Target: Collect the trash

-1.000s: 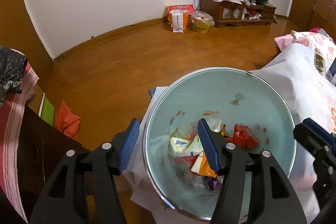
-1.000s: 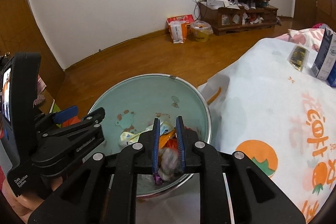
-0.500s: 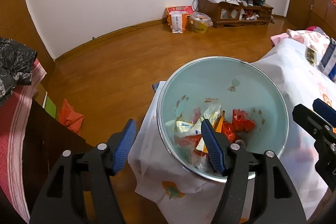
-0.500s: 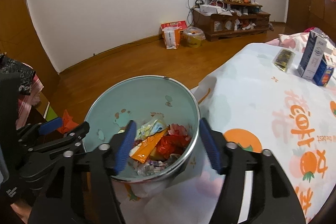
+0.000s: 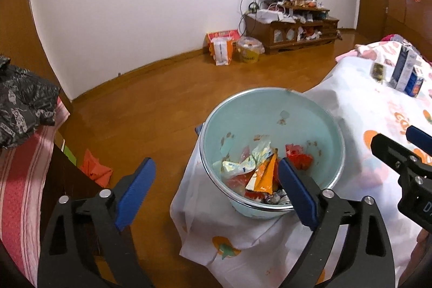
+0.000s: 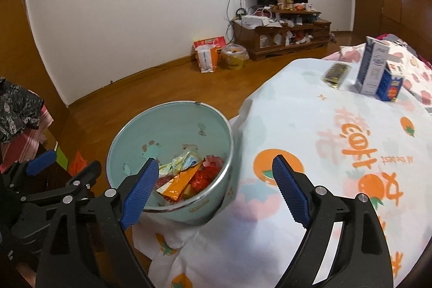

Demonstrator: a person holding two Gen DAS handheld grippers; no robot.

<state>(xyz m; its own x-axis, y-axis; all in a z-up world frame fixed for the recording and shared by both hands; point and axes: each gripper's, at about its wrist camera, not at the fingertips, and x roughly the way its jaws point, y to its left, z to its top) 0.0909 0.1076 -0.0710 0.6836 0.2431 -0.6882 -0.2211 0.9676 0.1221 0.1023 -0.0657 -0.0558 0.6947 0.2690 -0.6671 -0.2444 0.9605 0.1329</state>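
A pale teal bin [image 5: 259,112] with a metal rim stands at the table's edge, holding several crumpled wrappers [image 5: 260,172], one of them orange. My left gripper [image 5: 216,162] hovers above and before it, its jaws opening with nothing gripped. My right gripper [image 6: 214,159] hangs over the bin's [image 6: 172,126] right rim, its jaws also opening and empty. On the orange-print tablecloth [image 6: 324,126] farther right lie a dark sachet [image 6: 336,74], a tall white-blue carton [image 6: 374,69] and a small blue carton [image 6: 390,84].
A dark cabinet [image 5: 62,180] with a striped cloth and a black bag stands at the left. An orange cloth [image 5: 94,169] lies on the wooden floor. Bags [image 5: 224,50] and a low TV cabinet [image 5: 291,29] line the far wall.
Both grippers drew back and up from the bin. The right jaws, nearly shut on a crumpled wrapper, spread wide and the wrapper is gone from them. The left jaws widened.
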